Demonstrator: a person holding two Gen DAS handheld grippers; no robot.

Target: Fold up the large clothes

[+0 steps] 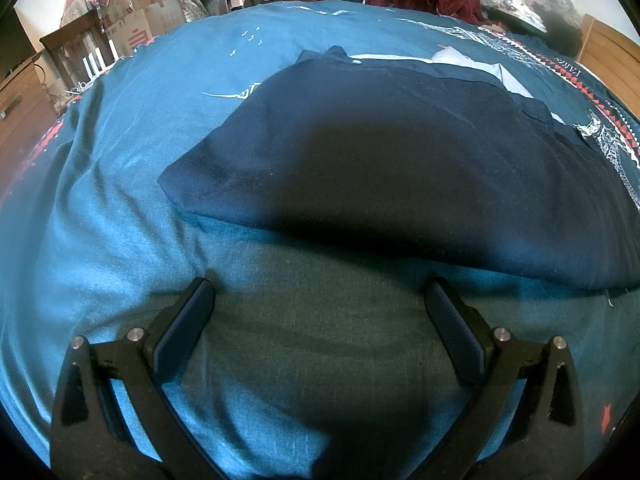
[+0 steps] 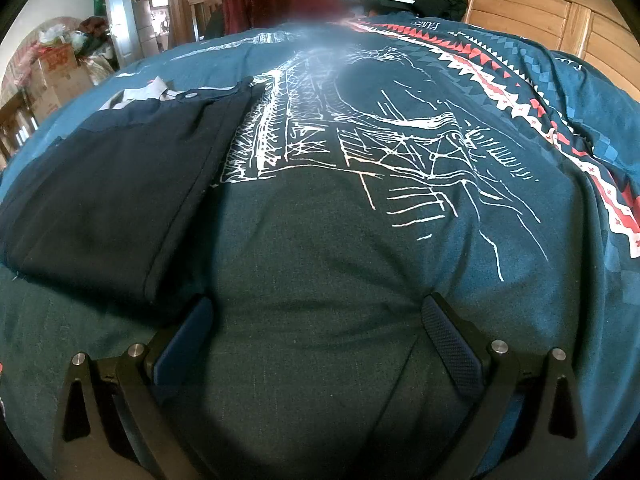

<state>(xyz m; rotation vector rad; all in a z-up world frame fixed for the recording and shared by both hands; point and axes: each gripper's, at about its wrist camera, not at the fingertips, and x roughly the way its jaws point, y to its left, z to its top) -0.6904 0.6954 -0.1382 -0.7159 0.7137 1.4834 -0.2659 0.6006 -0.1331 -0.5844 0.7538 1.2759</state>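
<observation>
The left gripper [image 1: 320, 300] sits nearest the lens, low over the teal bedspread [image 1: 120, 208] with its fingers spread wide and nothing between them. The right gripper [image 2: 316, 320] is likewise spread apart and empty, hovering over the bedspread's white line print [image 2: 360, 152]. The dark navy garment [image 1: 380, 160] lies flat on the bed just beyond both grippers, far-right of the left one and to the near left of the right one. It already forms a compact, layered rectangle with straight edges, a pale lining [image 1: 480, 68] showing at its far end beside a small button. Judging from that shape, most of the folding looks done; what may remain is one last fold in half or moving it aside. Cardboard boxes [image 1: 136, 8] stand far left, off the bed.
</observation>
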